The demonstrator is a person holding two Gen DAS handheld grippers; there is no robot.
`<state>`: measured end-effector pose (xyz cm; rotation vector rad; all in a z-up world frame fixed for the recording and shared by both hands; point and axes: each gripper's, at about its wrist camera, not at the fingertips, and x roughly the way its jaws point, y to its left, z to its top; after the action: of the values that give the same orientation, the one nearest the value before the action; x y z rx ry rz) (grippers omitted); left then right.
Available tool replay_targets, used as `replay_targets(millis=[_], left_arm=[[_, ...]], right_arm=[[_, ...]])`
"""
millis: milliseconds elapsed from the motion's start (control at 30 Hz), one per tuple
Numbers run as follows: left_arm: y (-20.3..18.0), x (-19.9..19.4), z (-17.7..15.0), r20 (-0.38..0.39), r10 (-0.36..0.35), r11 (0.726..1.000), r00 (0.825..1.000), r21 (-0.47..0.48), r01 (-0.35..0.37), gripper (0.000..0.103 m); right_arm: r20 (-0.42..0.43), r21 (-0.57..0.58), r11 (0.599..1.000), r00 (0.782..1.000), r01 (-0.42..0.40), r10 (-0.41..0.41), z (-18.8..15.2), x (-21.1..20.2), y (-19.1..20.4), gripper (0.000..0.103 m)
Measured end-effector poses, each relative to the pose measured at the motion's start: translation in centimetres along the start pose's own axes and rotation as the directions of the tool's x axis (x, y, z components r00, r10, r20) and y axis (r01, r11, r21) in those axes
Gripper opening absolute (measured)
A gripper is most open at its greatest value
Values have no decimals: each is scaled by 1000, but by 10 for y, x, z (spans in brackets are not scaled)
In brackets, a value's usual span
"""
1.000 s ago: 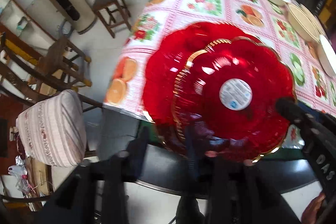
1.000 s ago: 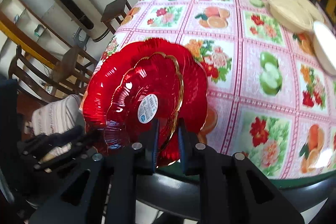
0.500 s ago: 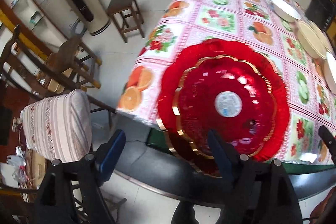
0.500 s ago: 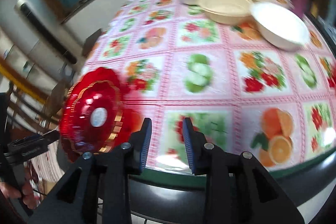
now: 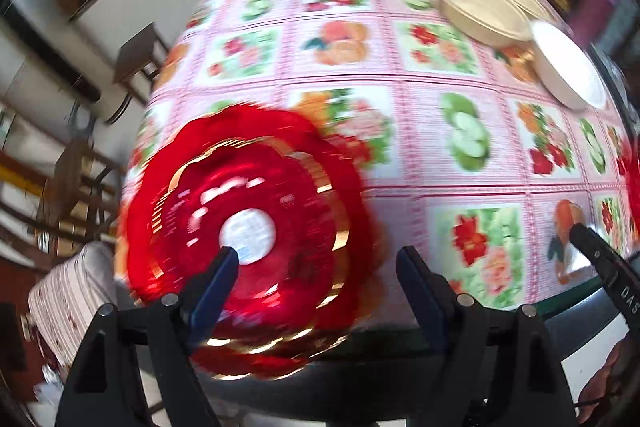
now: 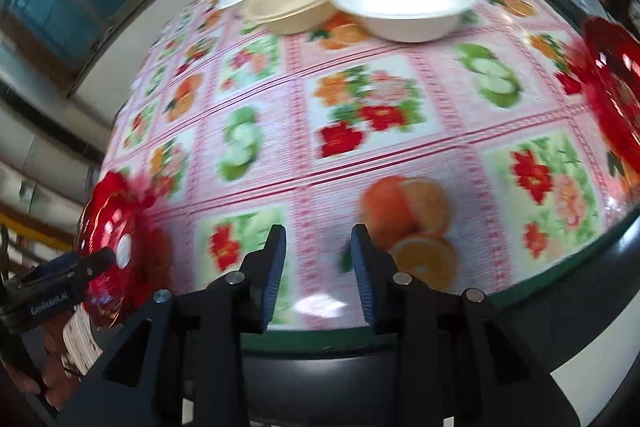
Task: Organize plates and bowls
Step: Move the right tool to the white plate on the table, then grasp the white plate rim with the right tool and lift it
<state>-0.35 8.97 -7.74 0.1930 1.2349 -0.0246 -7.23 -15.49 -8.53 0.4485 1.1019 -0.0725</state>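
Observation:
A stack of red scalloped plates with gold rims rests on the table's near left corner, partly over the edge. It also shows in the right wrist view. My left gripper is open and empty just before it. My right gripper is open and empty over the table's front edge. Another red plate lies at the right. A white bowl, a beige bowl and further white and beige dishes stand at the back.
The table has a pink fruit-and-flower cloth. Beyond its left side are a wooden stool, wooden chairs and a striped cushion. My right gripper's finger shows at the left wrist view's right edge.
Both grippers let go of the red plates, opened and drew back. The right gripper swung right toward the table's middle. The stack now lies on the corner.

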Motion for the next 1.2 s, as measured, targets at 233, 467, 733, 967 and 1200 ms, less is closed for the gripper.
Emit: replay_targets(millis=[233, 467, 733, 967, 1200], left_arm=[[-59, 9, 35, -15, -49, 996, 999, 79, 50, 83], [-129, 11, 79, -15, -100, 982, 995, 159, 101, 83], [-182, 20, 143, -41, -134, 984, 990, 110, 138, 83], [-217, 31, 180, -55, -141, 987, 989, 65, 144, 83], [-228, 51, 192, -104, -129, 991, 986, 13, 131, 83]], right_arm=[[25, 114, 993, 999, 35, -38, 24, -8, -54, 35], [50, 198, 979, 997, 56, -67, 52, -11, -98, 35], [114, 262, 965, 992, 29, -61, 113, -14, -132, 35], [147, 285, 958, 989, -13, -30, 161, -3, -145, 35], [127, 301, 953, 992, -26, -13, 187, 20, -145, 35]])
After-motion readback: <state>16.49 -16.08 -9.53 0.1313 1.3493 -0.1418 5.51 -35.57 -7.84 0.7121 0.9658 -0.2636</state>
